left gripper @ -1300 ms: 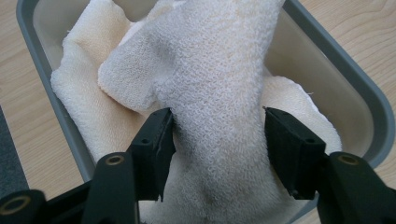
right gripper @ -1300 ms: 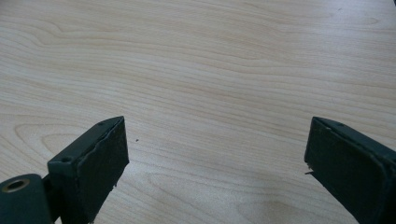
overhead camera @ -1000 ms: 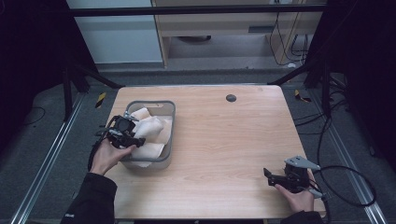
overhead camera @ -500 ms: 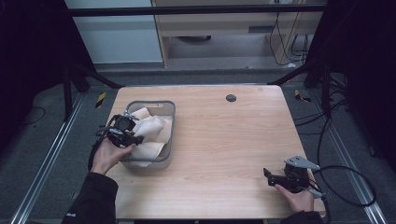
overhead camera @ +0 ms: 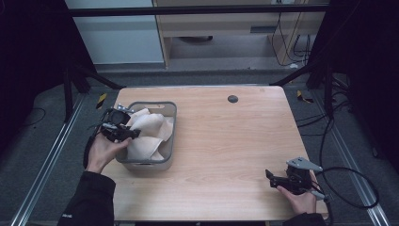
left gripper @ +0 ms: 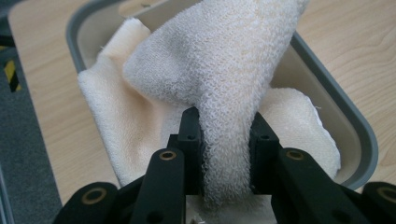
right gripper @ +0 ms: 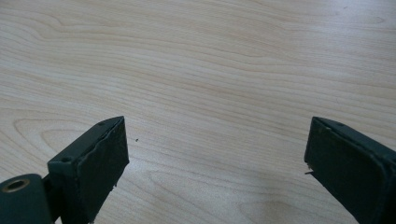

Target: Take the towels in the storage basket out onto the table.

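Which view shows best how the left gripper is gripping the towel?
The left gripper view: its jaws pinch a fold of the towel right up close. The high view shows the left gripper small, over the grey bin, pads hidden.

a pale wood worktop [overhead camera: 226, 141] with a small dark round disc [overhead camera: 232, 99] near its far edge — well apart from everything else on it. grey carpeted floor [overhead camera: 42, 155] lies around the worktop, with metal rails [overhead camera: 44, 172] running along both sides. two yellow-and-black striped markers — one [overhead camera: 101, 100] off the far left corner, one [overhead camera: 304, 98] off the far right. behind stand a light cabinet [overhead camera: 113, 33] and a wooden shelf unit [overhead camera: 221, 28], with loose cables [overhead camera: 287, 28] hanging at its right.
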`<action>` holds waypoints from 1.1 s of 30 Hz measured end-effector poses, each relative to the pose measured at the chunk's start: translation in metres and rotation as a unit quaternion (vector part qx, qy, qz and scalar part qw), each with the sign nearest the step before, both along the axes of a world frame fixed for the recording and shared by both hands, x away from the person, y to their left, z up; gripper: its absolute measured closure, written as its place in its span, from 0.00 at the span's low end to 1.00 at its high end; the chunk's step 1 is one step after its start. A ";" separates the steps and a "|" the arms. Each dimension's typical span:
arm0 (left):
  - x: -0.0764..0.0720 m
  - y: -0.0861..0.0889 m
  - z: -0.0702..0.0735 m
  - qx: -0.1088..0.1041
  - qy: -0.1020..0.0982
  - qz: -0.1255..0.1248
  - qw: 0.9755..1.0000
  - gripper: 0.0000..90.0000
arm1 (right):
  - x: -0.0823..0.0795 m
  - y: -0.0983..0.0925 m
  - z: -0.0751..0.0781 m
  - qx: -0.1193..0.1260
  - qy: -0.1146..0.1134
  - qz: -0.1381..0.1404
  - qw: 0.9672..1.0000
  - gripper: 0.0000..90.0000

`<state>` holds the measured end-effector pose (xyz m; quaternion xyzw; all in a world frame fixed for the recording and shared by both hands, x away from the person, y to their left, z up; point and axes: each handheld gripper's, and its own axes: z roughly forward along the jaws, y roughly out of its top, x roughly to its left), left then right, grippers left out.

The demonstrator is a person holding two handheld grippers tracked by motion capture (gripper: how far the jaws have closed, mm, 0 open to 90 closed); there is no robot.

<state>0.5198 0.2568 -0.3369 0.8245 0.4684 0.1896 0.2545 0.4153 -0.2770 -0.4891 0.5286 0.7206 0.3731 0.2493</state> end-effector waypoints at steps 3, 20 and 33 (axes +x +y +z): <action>-0.004 0.006 0.016 -0.013 -0.016 0.001 1.000 0.80 | 0.000 0.000 0.000 0.000 0.001 0.000 1.000 0.07; -0.029 0.017 0.066 -0.037 -0.064 -0.006 0.997 0.81 | 0.000 0.000 0.000 0.001 0.001 0.000 1.000 0.07; -0.050 0.009 0.093 -0.062 -0.100 -0.028 0.993 0.81 | 0.000 0.000 0.000 0.001 -0.001 -0.001 1.000 0.07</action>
